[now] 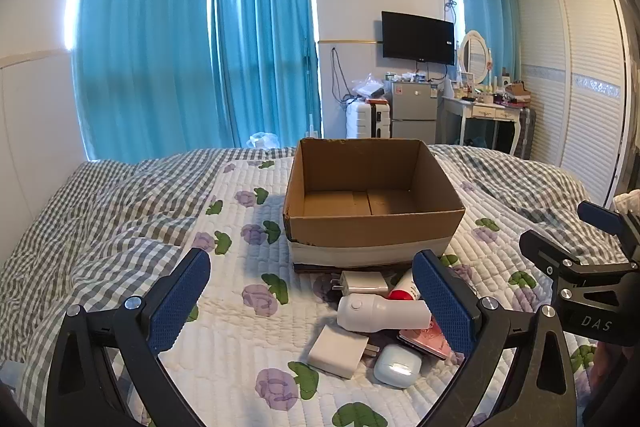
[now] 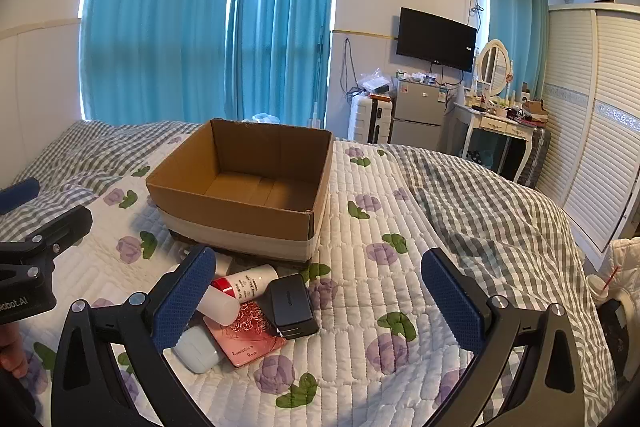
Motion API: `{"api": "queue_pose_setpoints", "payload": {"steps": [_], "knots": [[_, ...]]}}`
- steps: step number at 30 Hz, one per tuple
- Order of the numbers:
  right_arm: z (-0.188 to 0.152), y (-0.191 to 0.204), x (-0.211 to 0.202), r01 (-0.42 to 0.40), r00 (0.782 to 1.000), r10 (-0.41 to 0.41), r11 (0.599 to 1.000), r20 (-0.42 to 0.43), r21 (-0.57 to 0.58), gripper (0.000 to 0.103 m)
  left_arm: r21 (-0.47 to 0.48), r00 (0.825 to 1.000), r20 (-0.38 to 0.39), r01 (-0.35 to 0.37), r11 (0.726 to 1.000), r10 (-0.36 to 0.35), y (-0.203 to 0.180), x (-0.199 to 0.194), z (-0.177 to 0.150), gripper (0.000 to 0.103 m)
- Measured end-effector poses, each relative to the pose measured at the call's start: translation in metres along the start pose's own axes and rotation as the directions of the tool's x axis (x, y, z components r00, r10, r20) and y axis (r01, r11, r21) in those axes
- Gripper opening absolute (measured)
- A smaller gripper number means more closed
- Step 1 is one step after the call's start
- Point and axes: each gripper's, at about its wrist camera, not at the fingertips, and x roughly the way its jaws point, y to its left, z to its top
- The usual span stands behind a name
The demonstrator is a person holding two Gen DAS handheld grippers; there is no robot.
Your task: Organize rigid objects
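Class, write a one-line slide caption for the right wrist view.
Open right gripper above a quilted bed, near a black box, pink case and tube before an empty cardboard box.

Cardboard box [image 1: 372,227]: matt brown corrugated board, pale tape band round the base.
Quilt [image 2: 392,227]: stitched cloth, floral print.
Charger [image 1: 338,351]: smooth white plastic.
Earbud case [image 1: 398,365]: glossy pale plastic.
Black case [image 2: 291,305]: matt finish.
Gripper pads [image 2: 184,303]: blue, textured, rubber-like; frames black plastic, metal screws.

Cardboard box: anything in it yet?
No. The cardboard box shows only its bare bottom, and the chargers, bottle and cases still lie on the quilt in front of it.
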Motion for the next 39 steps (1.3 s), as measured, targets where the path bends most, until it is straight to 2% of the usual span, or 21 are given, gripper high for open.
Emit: {"api": "queue_pose_setpoints", "payload": {"steps": [39], "knots": [[0.0019, 0.0011, -0.0008, -0.007, 1.000, 0.007, 1.000, 0.000, -0.001, 0.103, -0.002, 1.000, 0.010, -0.005, 1.000, 0.005, -0.0006, -0.0038, 0.0013, 0.103]]}}
